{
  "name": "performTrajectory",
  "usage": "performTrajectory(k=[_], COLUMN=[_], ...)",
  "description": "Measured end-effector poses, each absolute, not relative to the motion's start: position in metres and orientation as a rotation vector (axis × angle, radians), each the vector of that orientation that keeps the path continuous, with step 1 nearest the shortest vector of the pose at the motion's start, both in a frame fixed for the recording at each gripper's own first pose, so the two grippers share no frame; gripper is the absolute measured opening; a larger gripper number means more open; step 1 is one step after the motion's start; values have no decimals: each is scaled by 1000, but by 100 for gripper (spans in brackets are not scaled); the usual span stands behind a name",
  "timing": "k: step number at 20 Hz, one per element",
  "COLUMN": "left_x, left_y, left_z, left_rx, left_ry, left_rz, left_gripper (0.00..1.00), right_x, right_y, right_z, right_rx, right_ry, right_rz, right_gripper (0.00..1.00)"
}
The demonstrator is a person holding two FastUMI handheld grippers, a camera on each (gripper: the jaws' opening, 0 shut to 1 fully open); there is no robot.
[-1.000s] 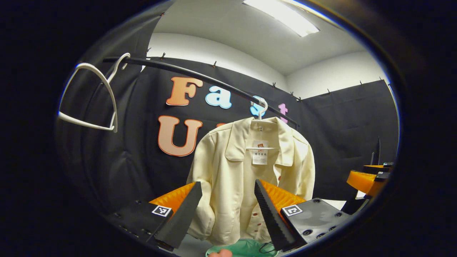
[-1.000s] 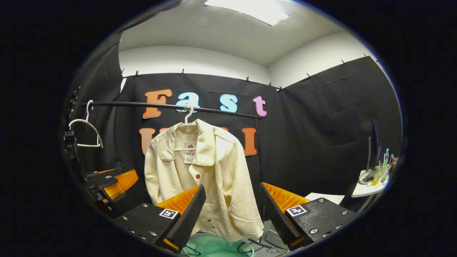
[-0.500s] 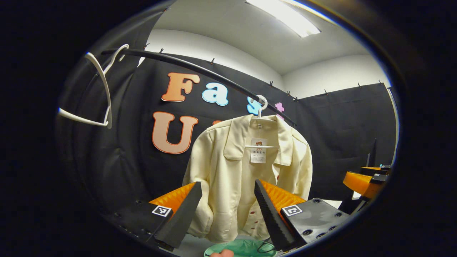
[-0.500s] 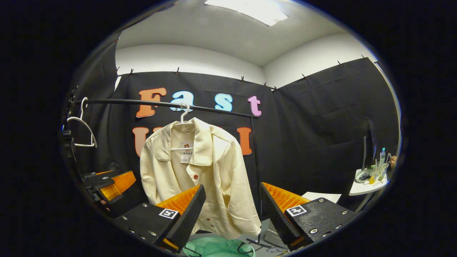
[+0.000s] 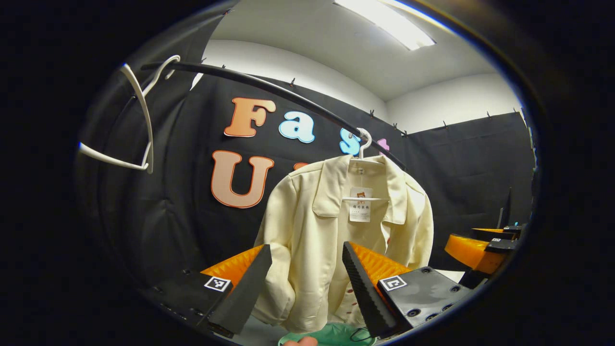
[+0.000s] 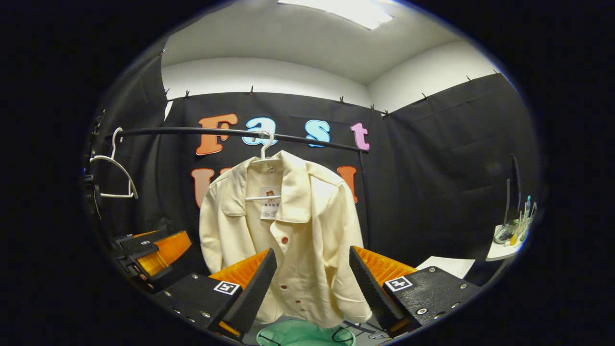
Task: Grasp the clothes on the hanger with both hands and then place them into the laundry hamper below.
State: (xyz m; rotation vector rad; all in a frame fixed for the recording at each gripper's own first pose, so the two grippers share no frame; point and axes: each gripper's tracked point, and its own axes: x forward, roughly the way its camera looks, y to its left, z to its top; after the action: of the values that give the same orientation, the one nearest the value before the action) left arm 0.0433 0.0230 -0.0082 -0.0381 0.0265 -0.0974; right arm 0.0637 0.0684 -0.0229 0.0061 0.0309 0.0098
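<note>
Both your claws, left gripper (image 5: 306, 283) and right gripper (image 6: 312, 288), gape wide short of the cream jacket (image 6: 288, 230); the green hamper (image 6: 305, 334) below is cut off.

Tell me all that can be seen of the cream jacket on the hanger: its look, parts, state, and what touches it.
The cream jacket looks like smooth woven cloth, with a wide collar, long sleeves and small red buttons down the front. A paper tag hangs inside the neck. It hangs open at the collar on a white hanger hooked over the black rail, its hem just above the green laundry hamper. Both sleeves hang slack. Neither tool touches it; the hanger alone bears it.
</note>
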Motion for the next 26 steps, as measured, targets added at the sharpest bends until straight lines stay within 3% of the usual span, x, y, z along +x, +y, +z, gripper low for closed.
performTrajectory(k=[6, 16, 18, 19, 21, 22, 24, 26], left_x=[38, 37, 42, 45, 55, 64, 84, 104], left_y=[38, 45, 43, 39, 27, 19, 1, -16], left_z=[-12, -15, -17, -18, -20, -23, -28, -32], left_rx=[-39, -17, -18, -21, -36, -47, -77, -86], left_ry=[42, 36, 36, 34, 29, 32, 42, 39], left_rz=[-92, -106, -118, -129, -161, -179, -211, -234], left_gripper=[96, 97, 96, 96, 96, 96, 96, 96], right_x=[148, 249, 248, 248, 241, 238, 226, 213], right_y=[109, 64, 47, 42, 33, 31, 31, 35], right_z=[-65, -107, -105, -103, -97, -94, -82, -72], right_rx=[45, -45, -81, -94, -103, -108, -138, -147], right_ry=[139, 191, 187, 181, 172, 167, 145, 128], right_rz=[93, -93, -125, -126, -118, -108, -95, -72], right_gripper=[94, 93, 74, 53, 31, 15, 2, 1])
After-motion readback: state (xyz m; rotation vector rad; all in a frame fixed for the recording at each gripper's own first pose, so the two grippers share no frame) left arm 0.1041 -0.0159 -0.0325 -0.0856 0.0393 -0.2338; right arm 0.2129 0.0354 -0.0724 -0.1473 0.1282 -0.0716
